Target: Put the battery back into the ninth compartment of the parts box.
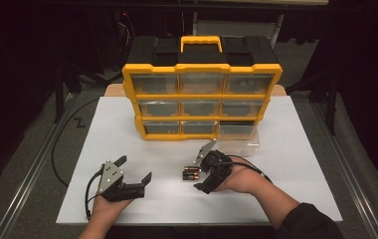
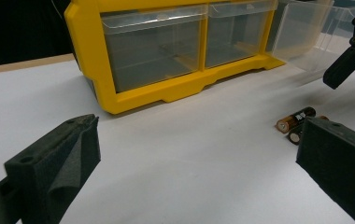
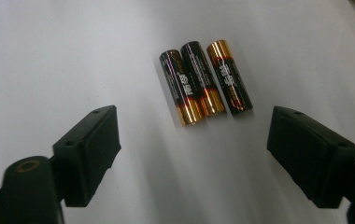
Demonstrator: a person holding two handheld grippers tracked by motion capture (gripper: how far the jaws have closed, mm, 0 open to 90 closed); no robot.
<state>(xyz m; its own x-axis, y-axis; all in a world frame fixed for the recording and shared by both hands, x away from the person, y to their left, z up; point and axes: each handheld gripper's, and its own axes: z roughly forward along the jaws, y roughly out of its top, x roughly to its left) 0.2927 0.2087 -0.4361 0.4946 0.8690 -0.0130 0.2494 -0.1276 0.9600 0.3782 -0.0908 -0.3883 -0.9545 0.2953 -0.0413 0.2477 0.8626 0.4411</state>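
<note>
Three black-and-copper batteries point(image 1: 189, 174) lie side by side on the white board point(image 1: 127, 134), in front of a yellow and black drawer organizer point(image 1: 202, 87). My right gripper point(image 1: 197, 172) hovers over them, pointing down and to the left. In the right gripper view its jaws stand wide apart point(image 3: 199, 154), and the batteries point(image 3: 203, 81) lie just beyond the tips, untouched. My left gripper point(image 1: 135, 169) rests open at the front left with nothing between its jaws point(image 2: 189, 172). From there the batteries point(image 2: 297, 119) lie to the right.
The organizer's bottom-right clear drawer point(image 1: 239, 137) is pulled out onto the board, behind my right hand; it is also in the left gripper view point(image 2: 306, 37). The other drawers are closed. The board's front edge point(image 1: 187, 222) runs under both forearms. Dark floor surrounds the table.
</note>
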